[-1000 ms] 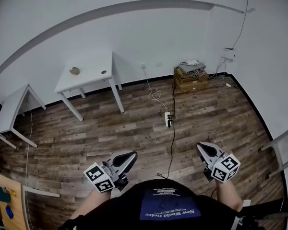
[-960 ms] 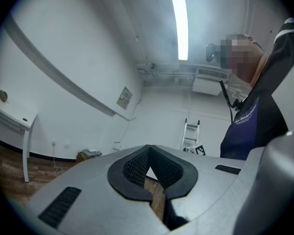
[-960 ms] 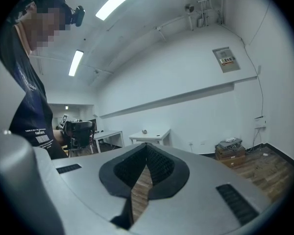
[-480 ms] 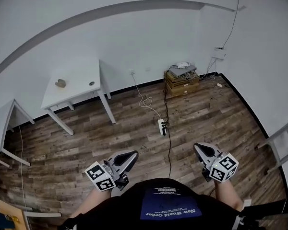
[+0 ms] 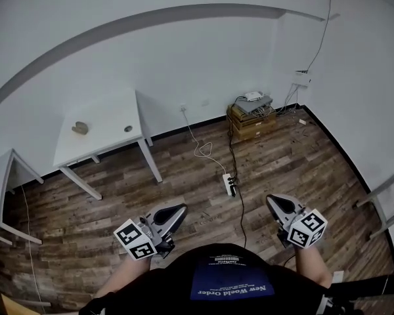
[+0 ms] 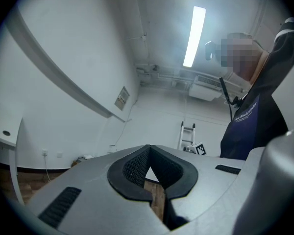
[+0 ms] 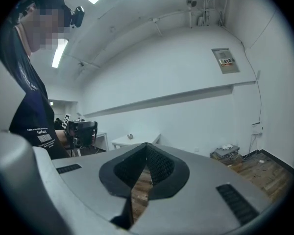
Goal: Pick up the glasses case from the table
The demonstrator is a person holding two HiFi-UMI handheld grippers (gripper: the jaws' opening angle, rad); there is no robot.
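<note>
The glasses case point(image 5: 79, 128) is a small brownish lump lying on a white table point(image 5: 105, 143) by the far wall, left of centre in the head view. It also shows small and distant as the case point(image 7: 131, 136) in the right gripper view. My left gripper point(image 5: 181, 209) and right gripper point(image 5: 273, 201) are held low near my body, over the wooden floor and far from the table. Both point forward. Each has its jaws shut, tips meeting, with nothing between them: left gripper point(image 6: 148, 148), right gripper point(image 7: 146, 145).
A small round thing point(image 5: 128, 128) lies on the same table. Another white table point(image 5: 3, 176) stands at the far left. A power strip point(image 5: 230, 184) and its cable lie on the floor ahead. Stacked wooden crates point(image 5: 253, 117) stand by the wall, and a ladder point(image 5: 387, 202) is at the right.
The room has slid across the head view: the white table first shifted left, then came somewhat nearer. An orange table at the lower left has left view. Both grippers keep their places, still shut.
</note>
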